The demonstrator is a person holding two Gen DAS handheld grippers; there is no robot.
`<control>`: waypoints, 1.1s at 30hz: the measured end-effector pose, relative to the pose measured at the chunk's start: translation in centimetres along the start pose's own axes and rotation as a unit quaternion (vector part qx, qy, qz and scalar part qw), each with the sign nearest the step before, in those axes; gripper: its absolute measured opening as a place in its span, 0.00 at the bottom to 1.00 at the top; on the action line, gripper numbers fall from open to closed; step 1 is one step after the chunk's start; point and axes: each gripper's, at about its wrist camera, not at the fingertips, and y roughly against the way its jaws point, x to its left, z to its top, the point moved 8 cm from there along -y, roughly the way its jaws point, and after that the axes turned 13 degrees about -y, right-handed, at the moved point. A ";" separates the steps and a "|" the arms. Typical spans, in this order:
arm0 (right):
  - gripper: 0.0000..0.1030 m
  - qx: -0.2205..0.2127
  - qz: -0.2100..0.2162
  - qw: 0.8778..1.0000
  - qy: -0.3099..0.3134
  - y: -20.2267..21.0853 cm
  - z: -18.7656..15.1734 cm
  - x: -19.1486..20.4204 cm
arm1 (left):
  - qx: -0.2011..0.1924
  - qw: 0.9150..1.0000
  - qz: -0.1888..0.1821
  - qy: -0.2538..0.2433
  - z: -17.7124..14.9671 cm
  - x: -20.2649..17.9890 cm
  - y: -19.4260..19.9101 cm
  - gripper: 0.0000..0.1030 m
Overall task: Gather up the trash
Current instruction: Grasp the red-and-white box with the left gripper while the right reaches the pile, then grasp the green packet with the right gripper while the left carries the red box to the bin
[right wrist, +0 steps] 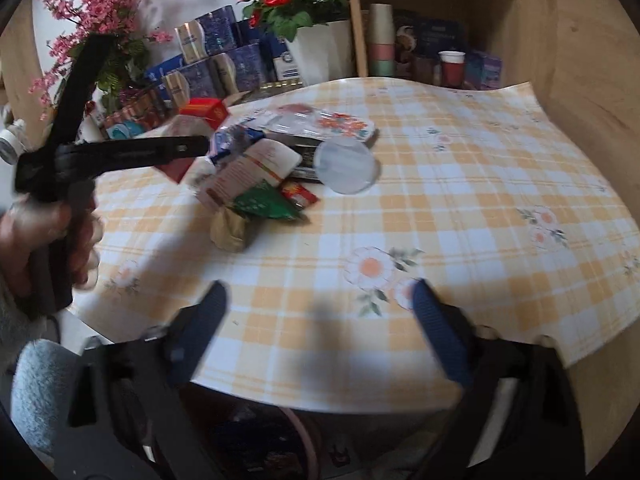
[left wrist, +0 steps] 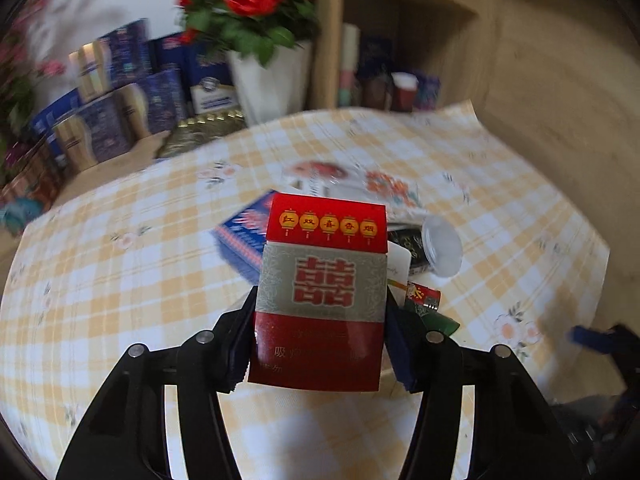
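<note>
A: Left status?

B: My left gripper (left wrist: 320,344) is clamped on a red-and-grey cardboard cigarette pack (left wrist: 322,292), pads pressing both sides. Pack is upright, lifted clear of the yellow-and-white checked tablecloth (left wrist: 120,280).

A: Right?

B: My right gripper (right wrist: 320,320) has its jaws apart, nothing between them, hovering over bare cloth near the table's front edge.

A: Rest of the trash?

B: Still piled mid-table, behind the pack. I see a clear round plastic lid (right wrist: 346,165), a green foil wrapper (right wrist: 266,202), a crumpled tan paper wad (right wrist: 230,230), a small red wrapper (right wrist: 298,196) and a white flat packet with red print (right wrist: 256,168). Pieces touch or overlap. Left view is blurred.

A: Around the table?

B: White pot of red roses (right wrist: 316,50), blue boxes (right wrist: 224,60) beside it, wooden shelf (right wrist: 440,20) behind.
</note>
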 end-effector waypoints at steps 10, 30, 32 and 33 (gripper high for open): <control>0.71 0.066 0.114 0.980 -0.148 -6.0 2.3 4.8 | -0.005 0.993 0.024 0.116 -7.7 5.0 6.1 0.54; 0.17 0.032 0.069 0.984 -0.159 -5.3 3.2 5.0 | -0.010 0.992 -0.018 0.121 -14.1 2.0 11.7 0.54; 0.17 0.026 0.076 0.985 -0.150 -3.8 2.5 5.1 | -0.008 0.993 -0.023 0.119 -14.4 1.5 12.1 0.54; 0.17 0.024 0.080 0.986 -0.147 -3.0 2.1 5.1 | -0.008 0.993 -0.025 0.118 -14.6 1.3 12.2 0.54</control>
